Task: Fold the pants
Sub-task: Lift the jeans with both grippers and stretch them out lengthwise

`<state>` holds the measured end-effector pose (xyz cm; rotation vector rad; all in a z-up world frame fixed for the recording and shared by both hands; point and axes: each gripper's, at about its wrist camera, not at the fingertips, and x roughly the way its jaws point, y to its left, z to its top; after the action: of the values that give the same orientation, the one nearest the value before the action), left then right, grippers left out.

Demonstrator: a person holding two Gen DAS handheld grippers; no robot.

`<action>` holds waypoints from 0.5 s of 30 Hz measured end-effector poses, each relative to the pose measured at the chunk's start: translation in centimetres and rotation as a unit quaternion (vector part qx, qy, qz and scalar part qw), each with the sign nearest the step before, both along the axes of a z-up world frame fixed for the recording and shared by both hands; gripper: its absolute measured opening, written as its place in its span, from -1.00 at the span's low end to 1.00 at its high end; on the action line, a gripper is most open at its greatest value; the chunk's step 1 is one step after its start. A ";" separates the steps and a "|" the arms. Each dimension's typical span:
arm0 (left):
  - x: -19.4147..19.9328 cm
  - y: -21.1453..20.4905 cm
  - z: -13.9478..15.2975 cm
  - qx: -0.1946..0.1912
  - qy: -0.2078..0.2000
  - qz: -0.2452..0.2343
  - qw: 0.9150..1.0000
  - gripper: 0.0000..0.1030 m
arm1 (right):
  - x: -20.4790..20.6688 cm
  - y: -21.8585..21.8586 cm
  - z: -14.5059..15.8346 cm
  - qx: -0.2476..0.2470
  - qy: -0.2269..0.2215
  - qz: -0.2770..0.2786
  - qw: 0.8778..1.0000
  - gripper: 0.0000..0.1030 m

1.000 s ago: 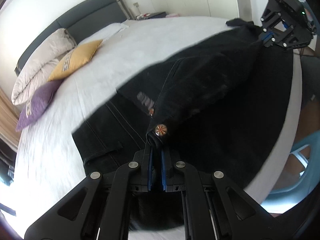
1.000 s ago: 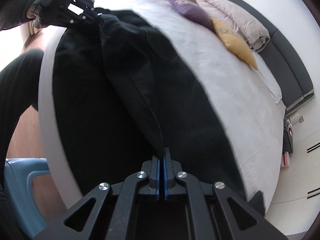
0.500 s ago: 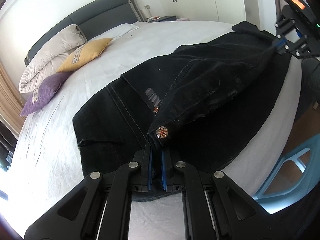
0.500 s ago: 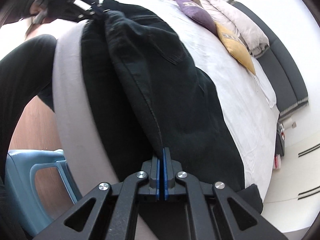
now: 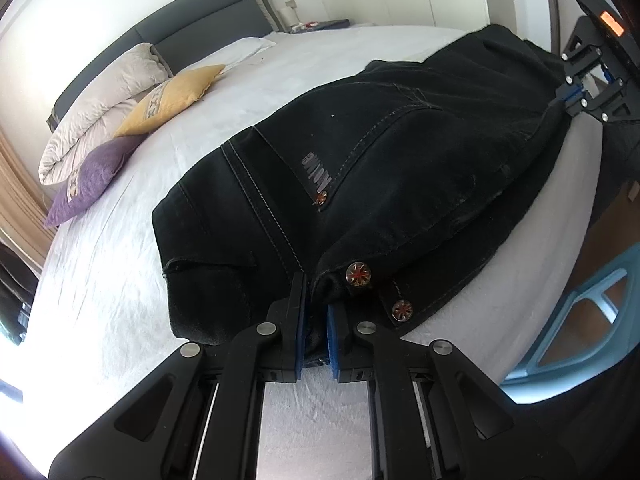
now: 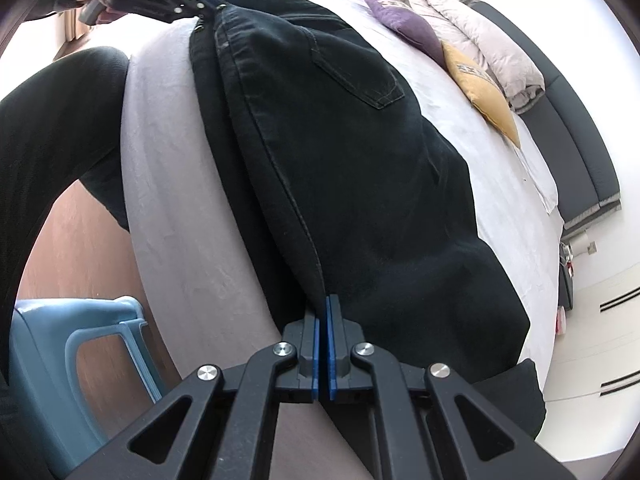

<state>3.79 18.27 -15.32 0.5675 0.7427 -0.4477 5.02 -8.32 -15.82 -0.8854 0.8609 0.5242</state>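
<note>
Black pants (image 5: pixel 400 160) lie folded lengthwise along the near edge of the white bed (image 5: pixel 260 92). My left gripper (image 5: pixel 316 292) holds the waistband end beside a metal button (image 5: pixel 359 273). Its jaws are opening slightly, and the fabric is still pinched between the blue pads (image 5: pixel 300 320). At the far right of the left wrist view, my right gripper (image 5: pixel 560 100) grips the other end. In the right wrist view, the right gripper (image 6: pixel 322 300) is shut on the folded edge of the pants (image 6: pixel 360 160). At the top left there, the left gripper (image 6: pixel 208 0) holds the waistband.
Purple (image 5: pixel 88 176), yellow (image 5: pixel 172 96) and pale pillows (image 5: pixel 100 104) lie by the dark headboard (image 5: pixel 192 36). A light blue plastic chair (image 6: pixel 60 360) stands on the wood floor beside the bed. The person's dark-clad leg (image 6: pixel 52 140) is near the bed edge.
Both grippers have come down and carried the pants toward the near edge of the bed. The cloth, hanging a second ago, now rests on the sheet. The left pads stand slightly wider.
</note>
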 end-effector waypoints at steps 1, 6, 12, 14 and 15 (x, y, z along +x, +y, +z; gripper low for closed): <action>-0.2 0.0 0.2 0.007 0.002 -0.006 1.000 -0.80 | 0.0 0.0 0.0 0.002 -0.001 0.000 1.000 -0.93; -0.5 0.5 0.7 0.003 0.006 -0.007 1.000 -0.81 | -0.5 -0.2 0.1 0.012 -0.006 0.000 1.000 -0.92; -1.4 0.6 0.4 0.009 0.003 -0.013 1.000 -0.84 | -1.6 -0.6 0.4 0.014 -0.011 0.000 1.000 -0.92; -1.1 0.7 0.0 0.012 0.000 -0.009 1.000 -0.79 | -1.6 -0.5 0.1 0.013 -0.010 0.000 1.000 -0.92; -0.8 0.7 0.0 0.010 0.000 -0.007 1.000 -0.77 | -1.5 -0.5 -0.2 0.011 -0.009 -0.001 1.000 -0.90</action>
<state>2.99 18.93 -15.37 0.5919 0.7448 -0.4532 3.53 -8.79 -16.04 -0.8684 0.8393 0.5218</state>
